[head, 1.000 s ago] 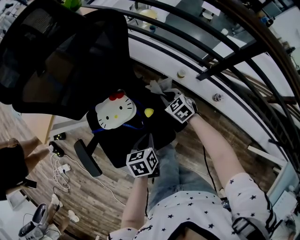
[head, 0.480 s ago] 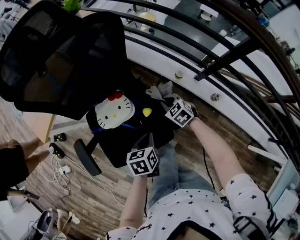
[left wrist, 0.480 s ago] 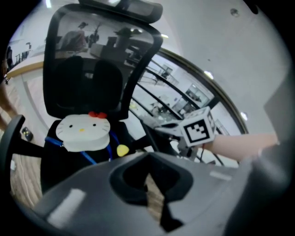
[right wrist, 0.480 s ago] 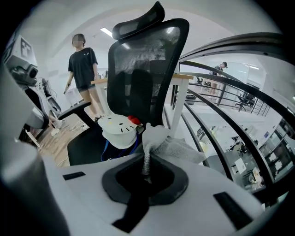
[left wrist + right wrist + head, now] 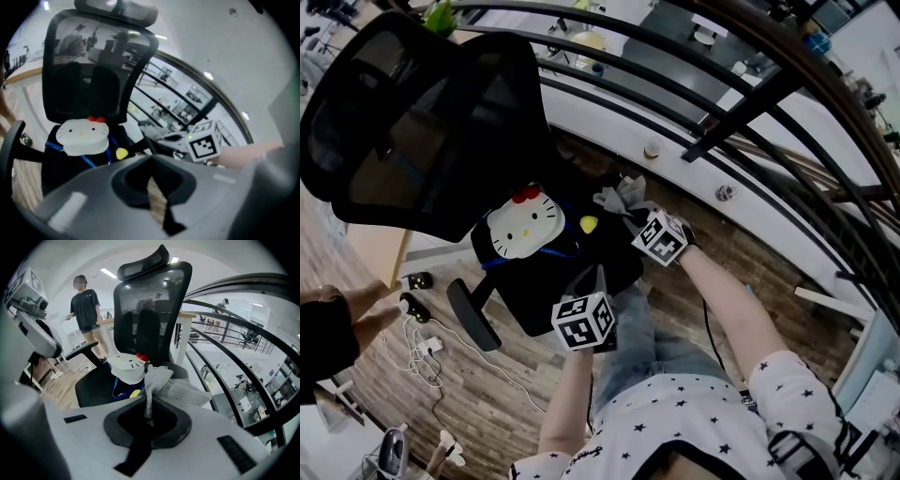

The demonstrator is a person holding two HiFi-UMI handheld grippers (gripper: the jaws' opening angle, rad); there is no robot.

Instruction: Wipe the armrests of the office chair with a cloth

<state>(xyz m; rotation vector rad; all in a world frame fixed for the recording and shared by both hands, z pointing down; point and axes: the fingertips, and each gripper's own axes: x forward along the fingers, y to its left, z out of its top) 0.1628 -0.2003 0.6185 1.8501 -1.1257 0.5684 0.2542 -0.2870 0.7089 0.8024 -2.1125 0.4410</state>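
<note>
- Your right claw (image 5: 149, 417) is pinching a grey cloth (image 5: 174, 387); the bunched cloth spreads forward from the tips
- In the head view, the right claw (image 5: 631, 210) holds the cloth (image 5: 619, 194) at the railing side of the office chair (image 5: 431, 112), over the edge of the seat
- In the right gripper view, the cloth overlaps a dark armrest pad (image 5: 182, 371); you cannot confirm contact from any view
- Your left claw (image 5: 151, 161) is pressed together with nothing in it
- The left claw (image 5: 598, 276) sits at the front edge of the seat, well apart from the cloth
- The opposite armrest (image 5: 474, 315) stands clear of both claws
- A cat-face cushion (image 5: 525, 228) lies on the seat against the mesh backrest, with a yellow tag (image 5: 590, 224) just beside it
- A metal railing (image 5: 750, 101) runs behind the chair
- A person (image 5: 86, 305) stands beyond the chair on the wooden floor (image 5: 478, 394)
</note>
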